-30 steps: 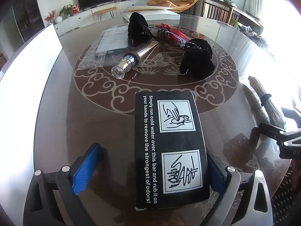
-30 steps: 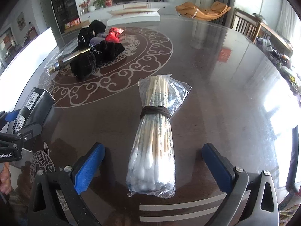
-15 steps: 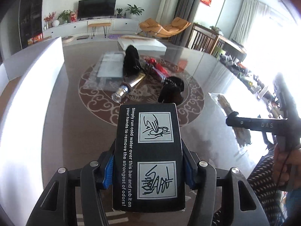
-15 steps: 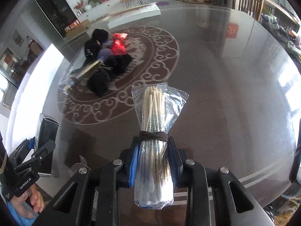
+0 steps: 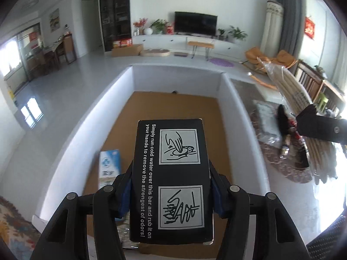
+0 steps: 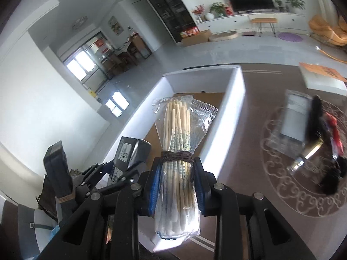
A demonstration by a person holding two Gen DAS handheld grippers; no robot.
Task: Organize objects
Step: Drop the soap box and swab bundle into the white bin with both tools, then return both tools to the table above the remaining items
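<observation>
Left gripper [image 5: 171,191]: its two fingers are pressed on the long sides of the black box [image 5: 172,179]. The box lies flat between them with the printed face upward, so the grip is on the narrow sides and the label is readable.

Place of the black box: it is in the air above the white bin [image 5: 236,99], over the brown floor of the bin. I judge this is the place for letting it go.

Right gripper [image 6: 176,184]: it pinches the bag of cotton swabs [image 6: 177,151] just under the dark band that ties the bundle. There the sticks are tight together, so probably they cannot slide out.

Place of the swabs: they point toward the right wall of the bin, near its rim and not yet clearly over the floor.

Inside the bin: a blue and white packet [image 5: 109,166] lies already at the left side. The middle of the floor is free for the box.

On the table [image 6: 249,151]: a pile of dark objects [image 6: 325,143] lies on the round pattern, well apart from both grippers; these are blurred. I think they are for sorting after.

Risk: both grippers come to the same bin, so they can hit each other if they go down together.
</observation>
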